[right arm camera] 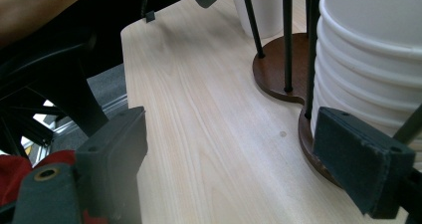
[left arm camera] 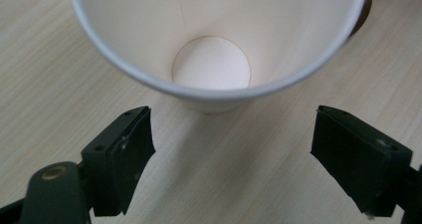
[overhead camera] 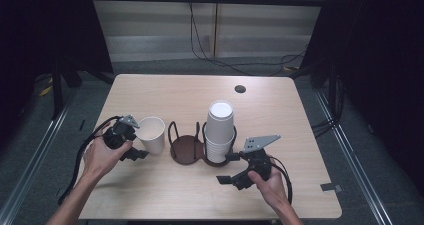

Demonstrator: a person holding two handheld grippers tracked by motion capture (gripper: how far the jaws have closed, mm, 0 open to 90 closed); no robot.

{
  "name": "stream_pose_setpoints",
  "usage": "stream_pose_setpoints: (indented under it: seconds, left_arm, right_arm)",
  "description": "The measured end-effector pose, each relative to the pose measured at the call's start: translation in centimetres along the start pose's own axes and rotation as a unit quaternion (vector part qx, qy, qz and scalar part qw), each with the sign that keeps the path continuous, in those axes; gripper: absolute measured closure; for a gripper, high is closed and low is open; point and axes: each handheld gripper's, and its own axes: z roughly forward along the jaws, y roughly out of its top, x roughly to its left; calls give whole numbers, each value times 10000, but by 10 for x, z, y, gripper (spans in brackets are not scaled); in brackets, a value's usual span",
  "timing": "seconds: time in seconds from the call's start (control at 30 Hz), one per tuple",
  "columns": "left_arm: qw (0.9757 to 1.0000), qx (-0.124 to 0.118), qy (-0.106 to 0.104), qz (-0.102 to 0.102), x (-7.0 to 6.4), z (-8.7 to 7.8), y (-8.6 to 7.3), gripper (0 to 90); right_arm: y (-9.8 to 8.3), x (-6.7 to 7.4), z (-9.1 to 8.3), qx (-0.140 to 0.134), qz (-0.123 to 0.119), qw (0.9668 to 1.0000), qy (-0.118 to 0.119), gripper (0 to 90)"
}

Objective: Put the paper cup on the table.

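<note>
Black jaws of the left hand-held gripper rise closest to the lens in the left gripper view, spread wide with bare desk between them — nothing is pinched. Just beyond their tips lies the single paper cup, its open mouth and round bottom facing the camera; its rim is cut off at the top edge. From the high view the same cup stands upright on the desk, just beside the left hand-held gripper, between it and the wire cup holder.

The right hand-held gripper also has its jaws apart, holding nothing. Its right jaw sits close to the stack of cups and the holder's brown base; whether it touches them cannot be told. In the high view this gripper rests low at the near right of the stack, which fills the holder's right ring.

The left ring stands empty — its far side hidden behind the single cup in the right gripper view, where a dark blurred arm covers the upper left.
</note>
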Motion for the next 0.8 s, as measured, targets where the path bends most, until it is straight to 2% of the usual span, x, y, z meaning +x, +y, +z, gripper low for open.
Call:
stream_pose_setpoints:
  seconds: [0.1,0.17,0.3,0.37,0.43,0.53,0.57,0.6,0.67,0.7,0.8]
  left_arm:
    - [9997,-216,-56,-93,-3,-3,-7,169]
    - [9991,-393,-25,-159,-6,-5,-12,177]
    - [9980,-598,-2,-192,-13,-7,-20,205]
    - [9966,-780,53,-242,-16,-11,-23,210]
    - [9943,-1019,19,-311,-19,-15,-26,211]
    - [9920,-1222,66,-294,-23,-20,-29,211]
    - [9903,-1356,17,-307,-27,-22,-31,211]
    - [9899,-1388,17,-296,-29,-23,-32,211]
    - [9873,-1557,-2,-325,-33,-26,-35,211]
    - [9873,-1557,-2,-325,-33,-26,-35,211]
    - [9835,-1785,-8,-293,-43,-30,-41,211]
  right_arm:
    - [0,-1,-1,-8,10,10000,2,141]
    - [0,-1,-1,-6,16,10000,-9,141]
    - [-1,-1,-2,-33,29,10000,-16,141]
    - [-1,-1,-3,-35,27,10000,-33,141]
    - [-1,-1,-3,-41,28,10000,-46,141]
    - [-1,-1,-3,-38,28,10000,-45,141]
    - [-1,-1,-3,-36,33,10000,-46,141]
    - [-1,-1,-3,-41,34,10000,-48,141]
    - [-1,-1,-4,-55,41,10000,-44,141]
    - [-1,-1,-4,-59,37,10000,-53,141]
    - [-1,-1,-6,-82,46,9999,-74,141]
